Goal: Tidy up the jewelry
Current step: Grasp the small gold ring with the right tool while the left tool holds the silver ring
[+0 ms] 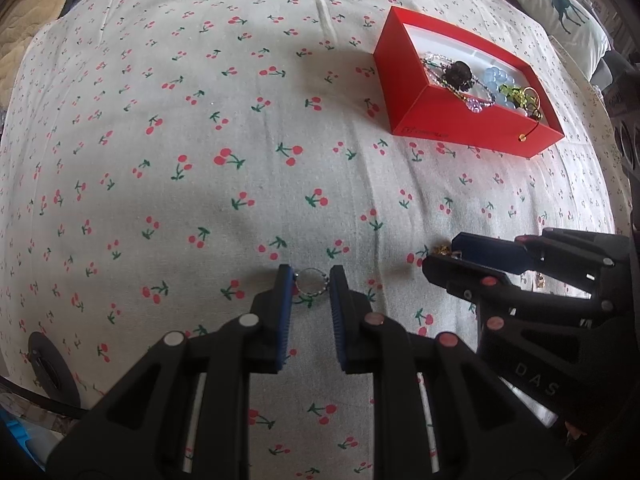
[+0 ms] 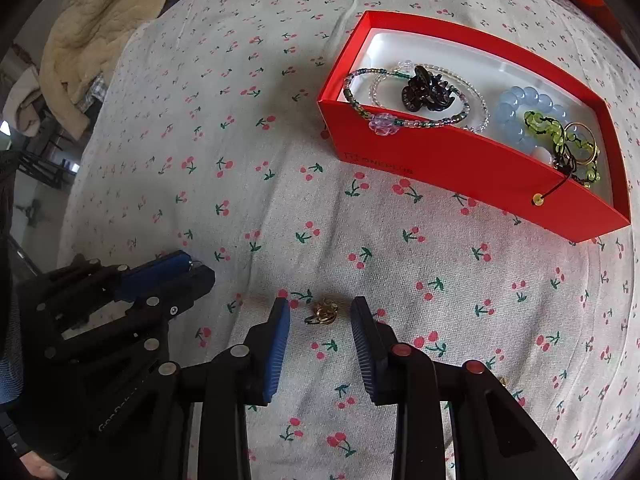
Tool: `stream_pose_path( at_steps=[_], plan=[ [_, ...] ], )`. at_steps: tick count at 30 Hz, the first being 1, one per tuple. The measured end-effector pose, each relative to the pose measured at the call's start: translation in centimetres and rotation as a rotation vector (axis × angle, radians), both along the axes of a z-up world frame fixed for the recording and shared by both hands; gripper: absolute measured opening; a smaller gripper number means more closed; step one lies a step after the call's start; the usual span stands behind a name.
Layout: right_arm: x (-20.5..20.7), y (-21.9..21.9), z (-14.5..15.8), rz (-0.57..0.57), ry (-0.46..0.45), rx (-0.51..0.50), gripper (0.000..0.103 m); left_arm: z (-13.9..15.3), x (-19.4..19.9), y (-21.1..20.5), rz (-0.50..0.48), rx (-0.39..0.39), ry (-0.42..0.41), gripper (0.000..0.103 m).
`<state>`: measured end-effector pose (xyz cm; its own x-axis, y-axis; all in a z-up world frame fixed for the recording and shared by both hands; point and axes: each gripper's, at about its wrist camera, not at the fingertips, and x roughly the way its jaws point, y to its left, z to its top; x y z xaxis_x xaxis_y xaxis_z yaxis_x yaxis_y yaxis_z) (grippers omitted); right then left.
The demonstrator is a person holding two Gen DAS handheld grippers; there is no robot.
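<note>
A red box (image 1: 448, 120) (image 2: 472, 172) on the cherry-print bedsheet holds beaded bracelets, a dark hair claw (image 2: 426, 94), blue beads (image 2: 520, 110) and a green bracelet. My left gripper (image 1: 312, 284) is open, its fingertips on either side of a small beaded ring (image 1: 310, 282) lying on the sheet. My right gripper (image 2: 320, 316) is open around a small gold piece (image 2: 322, 314) on the sheet. Each gripper shows in the other's view: the right gripper (image 1: 452, 256) and the left gripper (image 2: 192, 270).
The cherry-print sheet (image 1: 200, 140) covers the bed. A beige blanket (image 2: 96, 28) lies at the far left edge. A white deer-print pillow (image 1: 568, 16) and something red sit beyond the box. Another small gold item (image 2: 502, 381) lies by my right finger.
</note>
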<state>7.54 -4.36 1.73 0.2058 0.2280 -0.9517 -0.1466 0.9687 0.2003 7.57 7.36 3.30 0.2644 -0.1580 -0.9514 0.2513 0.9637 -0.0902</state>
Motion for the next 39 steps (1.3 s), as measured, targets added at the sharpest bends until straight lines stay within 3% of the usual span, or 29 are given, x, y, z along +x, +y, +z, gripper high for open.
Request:
stream_pose_path(
  at_steps=[2,4,17,25,27,29,36,39],
  plan=[
    [0.0,0.1,-0.1,0.008,0.002,-0.007,0.016,0.0,0.1,-0.2,0.001,-0.002,0.000,0.020],
    [-0.1,0.1,0.1,0.012,-0.003,-0.006,0.013,0.1,0.1,-0.3,0.000,-0.006,-0.001,0.020],
    [-0.4,-3.4,3.2,-0.046,-0.066,0.044,0.011,2.0,0.6,-1.3,-0.001,-0.051,-0.030,0.020],
    [-1.0,-2.7,1.9,-0.007,-0.018,0.001,0.023,1.4,0.6,-1.0,0.013,-0.041,-0.021,0.020],
    [-1.0,-2.1,1.7,0.006,-0.014,-0.007,0.030,1.3,0.5,-0.8,0.017,-0.037,-0.019,0.020],
    [-1.0,-1.6,1.6,0.011,-0.015,-0.004,0.056,1.2,0.4,-0.4,0.021,-0.035,-0.019,0.020],
    [-0.5,0.4,0.7,0.036,-0.026,-0.030,0.054,0.9,0.3,0.6,0.029,-0.032,-0.014,0.020],
    [-0.4,1.3,-0.5,0.045,-0.015,-0.072,0.041,0.8,0.3,0.7,0.030,-0.028,-0.013,0.020]
  ],
)
